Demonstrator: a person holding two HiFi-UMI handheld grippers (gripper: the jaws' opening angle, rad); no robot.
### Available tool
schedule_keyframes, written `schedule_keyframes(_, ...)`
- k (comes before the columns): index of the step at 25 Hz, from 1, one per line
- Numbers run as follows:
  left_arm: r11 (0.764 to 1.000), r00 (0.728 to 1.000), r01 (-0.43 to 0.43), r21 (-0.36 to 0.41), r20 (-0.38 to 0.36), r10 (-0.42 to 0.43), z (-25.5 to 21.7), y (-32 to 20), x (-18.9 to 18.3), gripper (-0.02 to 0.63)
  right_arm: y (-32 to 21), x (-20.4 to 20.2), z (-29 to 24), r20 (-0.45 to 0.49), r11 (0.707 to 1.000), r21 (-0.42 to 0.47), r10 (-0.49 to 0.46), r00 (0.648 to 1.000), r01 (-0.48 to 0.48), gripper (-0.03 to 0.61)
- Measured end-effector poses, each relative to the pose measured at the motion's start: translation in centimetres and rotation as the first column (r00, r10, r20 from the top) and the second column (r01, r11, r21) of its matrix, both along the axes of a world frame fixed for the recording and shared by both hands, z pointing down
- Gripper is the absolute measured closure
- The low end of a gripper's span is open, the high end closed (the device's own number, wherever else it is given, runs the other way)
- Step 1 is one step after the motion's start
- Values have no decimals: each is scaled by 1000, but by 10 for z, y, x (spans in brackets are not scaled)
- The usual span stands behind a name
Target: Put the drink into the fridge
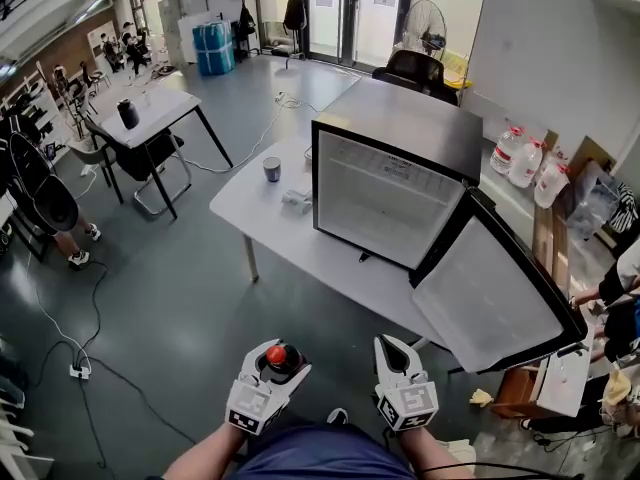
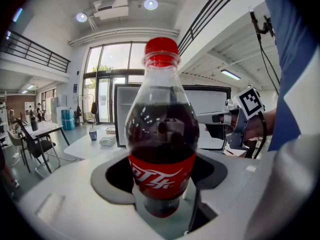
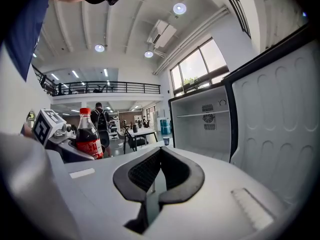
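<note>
So we've got the cola bottle with the red cap and red label (image 2: 161, 134) clamped upright in the left gripper (image 1: 280, 360), jaws squeezed onto its lower body just under the label. In the head view that sits at the bottom of the frame, a little left of centre, held out over the grey floor and well short of the table. The right gripper (image 1: 396, 352) is just to its right, also along the bottom edge, and its own view shows the dark pads pressed together with nothing between them. The small black-framed fridge with the grey top (image 1: 400, 168) stands on the white table (image 1: 250, 213) around the centre-right of the frame. Its white-lined door (image 1: 495, 298) is swung wide open toward the lower right, and the inside looks white with one shelf visible. Left of the fridge on the same table there's a small dark paper cup (image 1: 272, 170), standing apart from it.
</note>
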State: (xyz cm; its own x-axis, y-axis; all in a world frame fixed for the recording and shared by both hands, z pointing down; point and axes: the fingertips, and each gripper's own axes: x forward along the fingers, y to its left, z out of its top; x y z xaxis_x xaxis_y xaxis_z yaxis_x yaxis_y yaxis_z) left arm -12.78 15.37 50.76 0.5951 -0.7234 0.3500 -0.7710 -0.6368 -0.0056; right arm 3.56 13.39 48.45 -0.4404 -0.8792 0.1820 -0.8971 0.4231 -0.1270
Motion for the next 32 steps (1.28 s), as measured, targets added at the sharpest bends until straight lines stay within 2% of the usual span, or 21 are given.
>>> schedule_keyframes(4,999,999,31,-23,-8,-31,2,6,16,299,2,16,1,-5,1000,-6,-19,1000,19,572)
schedule_keyframes(7,1000,1000,15,-25,10,-15,4,10,26,299,-1,24,2,-1,1000,-15,-14,1000,14,572)
schedule_keyframes(14,999,999,19,-47,28,-17,20,-16,18,299,-20,28,14,-7,999,-41,12,1000,-12,572)
schedule_keyframes(24,997,998,-68,-36,2,68,33,-105,11,299,-80,18,21,-33,993,-64,99,994,-101,572)
schedule_keyframes(32,984,985,-172,-39,-8,172,35,-180,3,299,-126,14,27,-56,973,-88,208,977,-212,572)
